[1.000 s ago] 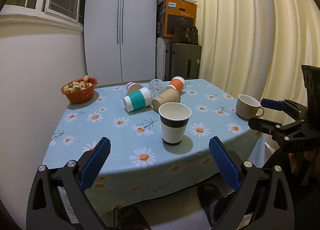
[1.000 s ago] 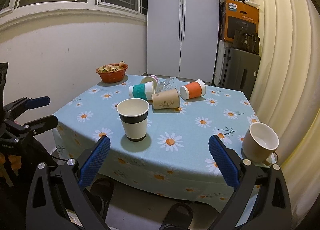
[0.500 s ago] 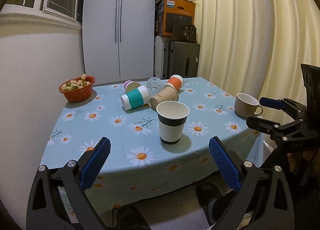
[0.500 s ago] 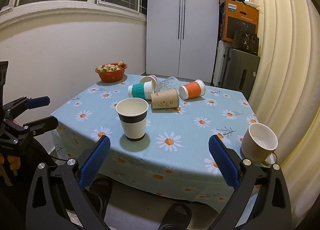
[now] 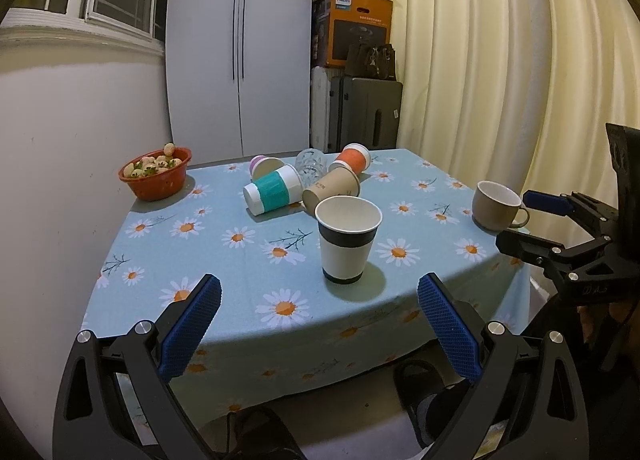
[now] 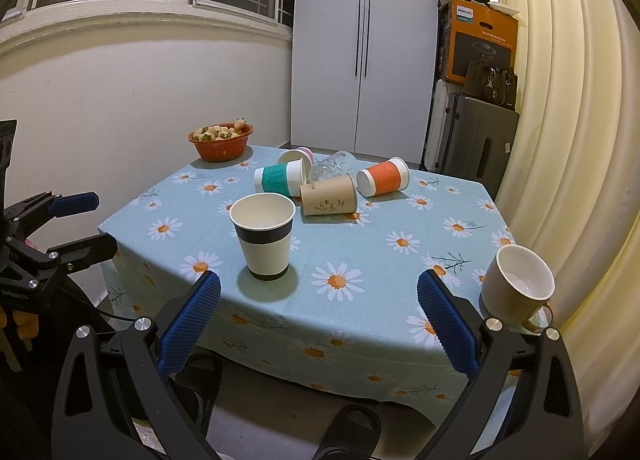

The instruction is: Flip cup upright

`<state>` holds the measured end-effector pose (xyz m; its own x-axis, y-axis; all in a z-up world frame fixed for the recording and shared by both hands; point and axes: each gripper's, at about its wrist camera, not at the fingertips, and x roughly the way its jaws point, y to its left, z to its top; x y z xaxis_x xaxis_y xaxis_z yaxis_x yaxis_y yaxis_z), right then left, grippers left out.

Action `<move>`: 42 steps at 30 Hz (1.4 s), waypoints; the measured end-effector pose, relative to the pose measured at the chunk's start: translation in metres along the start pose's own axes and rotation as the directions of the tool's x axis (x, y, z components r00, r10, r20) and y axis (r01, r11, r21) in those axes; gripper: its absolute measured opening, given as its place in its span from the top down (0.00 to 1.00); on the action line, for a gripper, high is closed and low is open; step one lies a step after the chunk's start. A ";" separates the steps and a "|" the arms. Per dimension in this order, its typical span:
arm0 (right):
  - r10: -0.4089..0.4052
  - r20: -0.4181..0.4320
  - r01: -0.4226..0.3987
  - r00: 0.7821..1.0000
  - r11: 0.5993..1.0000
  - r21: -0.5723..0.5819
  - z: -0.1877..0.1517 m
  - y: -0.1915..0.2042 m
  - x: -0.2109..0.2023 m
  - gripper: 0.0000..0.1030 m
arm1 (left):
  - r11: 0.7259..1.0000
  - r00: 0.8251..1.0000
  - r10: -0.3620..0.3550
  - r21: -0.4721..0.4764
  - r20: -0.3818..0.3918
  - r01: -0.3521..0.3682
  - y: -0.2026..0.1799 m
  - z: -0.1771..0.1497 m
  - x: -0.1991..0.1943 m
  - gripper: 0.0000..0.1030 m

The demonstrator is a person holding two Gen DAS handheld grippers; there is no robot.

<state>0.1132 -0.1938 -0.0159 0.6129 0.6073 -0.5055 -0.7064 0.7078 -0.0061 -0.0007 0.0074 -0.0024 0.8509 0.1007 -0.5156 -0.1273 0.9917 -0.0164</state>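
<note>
A square table (image 5: 168, 260) wears a blue daisy-print cloth; behind it an orange cardboard box (image 5: 352, 30) reads "PHILIPS"; one round orange bowl (image 5: 154, 182) sits at the far corner; one white paper cup (image 5: 347, 244) with a black band stands upright near the front edge; five cups (image 5: 310, 184) lie tipped in a cluster behind it; one beige ceramic mug (image 5: 496, 210) stands upright; the left gripper (image 5: 320, 328) and right gripper (image 6: 320, 326) hang spread wide, empty, short of the table.

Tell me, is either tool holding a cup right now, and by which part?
Nothing is held. The left tool and the right tool are both open and off the table's near edge, short of the upright paper cup.
</note>
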 end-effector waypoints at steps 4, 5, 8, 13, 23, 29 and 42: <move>0.000 0.000 0.000 1.000 1.000 0.000 0.000 0.000 0.000 0.05 | 1.000 1.000 -0.001 -0.003 -0.001 0.001 0.000 0.000 0.000 0.07; 0.000 0.000 0.000 1.000 1.000 0.000 0.000 0.000 0.000 0.05 | 1.000 1.000 0.003 -0.001 -0.002 -0.003 0.000 0.000 0.000 0.07; 0.001 0.002 -0.001 1.000 1.000 -0.002 0.000 0.000 0.000 0.05 | 1.000 1.000 0.005 0.004 -0.005 -0.005 -0.002 0.000 0.001 0.06; 0.000 0.001 0.000 1.000 1.000 -0.006 -0.002 0.001 0.001 0.05 | 1.000 1.000 0.003 0.004 -0.004 -0.002 -0.002 0.000 0.001 0.07; -0.001 -0.002 0.001 1.000 1.000 -0.008 -0.002 0.001 0.002 0.05 | 1.000 1.000 0.002 0.011 0.000 -0.002 -0.004 0.000 0.002 0.07; -0.001 0.000 0.001 1.000 1.000 -0.008 -0.003 0.001 0.002 0.05 | 1.000 1.000 0.010 0.006 -0.003 -0.010 -0.004 0.000 0.002 0.07; -0.001 -0.001 0.001 1.000 1.000 -0.008 -0.003 0.001 0.001 0.05 | 1.000 1.000 0.003 0.011 -0.007 -0.003 -0.004 0.000 0.002 0.06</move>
<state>0.1123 -0.1930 -0.0189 0.6134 0.6059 -0.5066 -0.7084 0.7057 -0.0138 0.0012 0.0036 -0.0033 0.8469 0.1029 -0.5217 -0.1239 0.9923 -0.0053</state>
